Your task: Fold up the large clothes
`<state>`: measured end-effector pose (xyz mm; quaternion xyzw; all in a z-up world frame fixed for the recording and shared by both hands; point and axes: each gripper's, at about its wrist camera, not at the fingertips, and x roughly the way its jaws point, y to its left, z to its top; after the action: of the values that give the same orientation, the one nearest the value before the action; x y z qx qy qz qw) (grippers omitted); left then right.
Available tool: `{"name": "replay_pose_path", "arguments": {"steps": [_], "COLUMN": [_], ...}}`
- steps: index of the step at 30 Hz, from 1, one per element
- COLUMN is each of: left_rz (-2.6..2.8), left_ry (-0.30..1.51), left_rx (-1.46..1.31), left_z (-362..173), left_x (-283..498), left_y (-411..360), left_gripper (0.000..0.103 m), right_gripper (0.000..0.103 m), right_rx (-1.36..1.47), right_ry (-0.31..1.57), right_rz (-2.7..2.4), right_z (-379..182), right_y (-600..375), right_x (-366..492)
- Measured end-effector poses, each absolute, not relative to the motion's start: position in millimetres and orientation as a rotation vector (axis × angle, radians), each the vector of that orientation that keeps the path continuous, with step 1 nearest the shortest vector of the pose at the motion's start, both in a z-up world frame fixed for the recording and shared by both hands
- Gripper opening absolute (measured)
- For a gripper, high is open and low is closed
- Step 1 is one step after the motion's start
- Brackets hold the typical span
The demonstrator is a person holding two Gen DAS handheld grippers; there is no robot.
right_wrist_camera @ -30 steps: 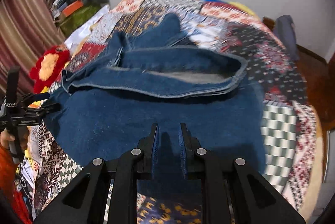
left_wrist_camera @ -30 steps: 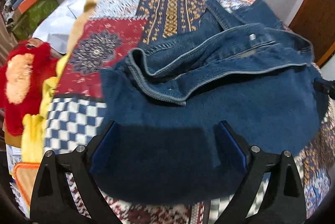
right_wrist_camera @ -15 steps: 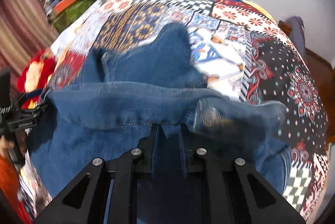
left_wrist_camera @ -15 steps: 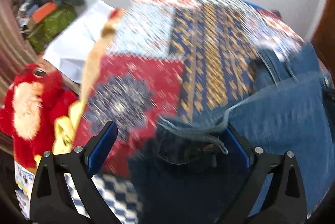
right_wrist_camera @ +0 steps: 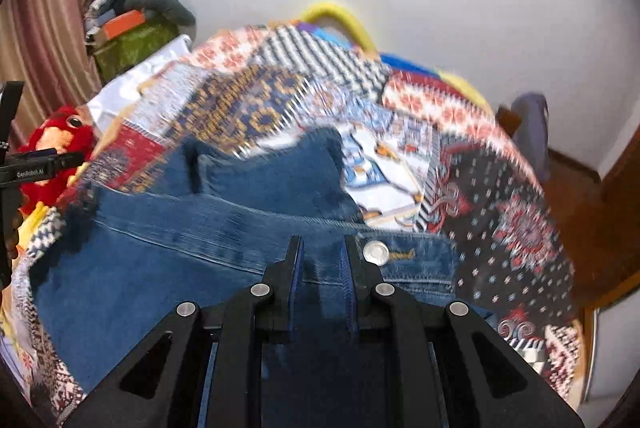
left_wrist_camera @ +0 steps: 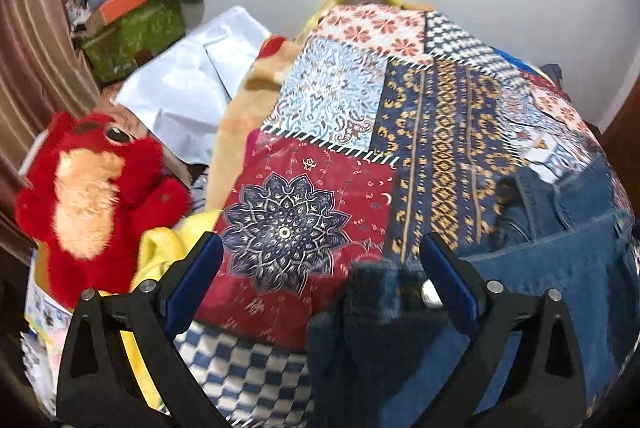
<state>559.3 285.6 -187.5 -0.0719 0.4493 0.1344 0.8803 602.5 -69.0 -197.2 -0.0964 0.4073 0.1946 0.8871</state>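
Blue denim jeans [right_wrist_camera: 168, 260] lie on a patchwork bedspread [left_wrist_camera: 432, 132]. In the right wrist view my right gripper [right_wrist_camera: 321, 248] has its jaws close together on the waistband, just left of the metal button [right_wrist_camera: 376, 252]. In the left wrist view my left gripper [left_wrist_camera: 320, 260] is wide open over the jeans' left corner [left_wrist_camera: 384, 308], where a second metal button [left_wrist_camera: 428, 294] shows beside the right finger. The jeans [left_wrist_camera: 560, 268] spread to the right of it. The left gripper's body also shows at the left edge of the right wrist view [right_wrist_camera: 36, 168].
A red plush toy [left_wrist_camera: 92, 188] and yellow cloth [left_wrist_camera: 160, 248] lie off the bed's left side. White paper [left_wrist_camera: 192, 84] and a green box [left_wrist_camera: 132, 36] with piled things stand at the back left. A white wall is behind; a wooden door [right_wrist_camera: 624, 164] is at the right.
Both grippers moved forward over the jeans toward the waistband. The left one swung left to the jeans' corner. The right one now sits at the waistband button.
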Motion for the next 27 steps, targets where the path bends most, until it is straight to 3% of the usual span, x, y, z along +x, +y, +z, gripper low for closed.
{"name": "replay_pose_path", "arguments": {"steps": [10, 22, 27], "left_rz": [0.055, -0.065, -0.026], "left_ry": [0.914, 1.015, 1.056], "left_rx": [-0.097, -0.101, -0.083], "left_z": [-163.4, -221.8, -256.7], "left_x": [490.3, 456.9, 455.4], "left_y": [228.0, 178.1, 172.0], "left_gripper": [0.1, 0.1, 0.101], "right_gripper": [0.014, 0.014, 0.014], "right_rx": [-0.145, -0.201, -0.394], "right_ry": [0.831, 1.01, 0.94], "right_rz": [0.559, 0.618, 0.645], "right_z": [-160.5, -237.5, -250.4], "right_y": [-39.3, 0.6, 11.4], "right_x": [538.0, 492.1, 478.7]}}
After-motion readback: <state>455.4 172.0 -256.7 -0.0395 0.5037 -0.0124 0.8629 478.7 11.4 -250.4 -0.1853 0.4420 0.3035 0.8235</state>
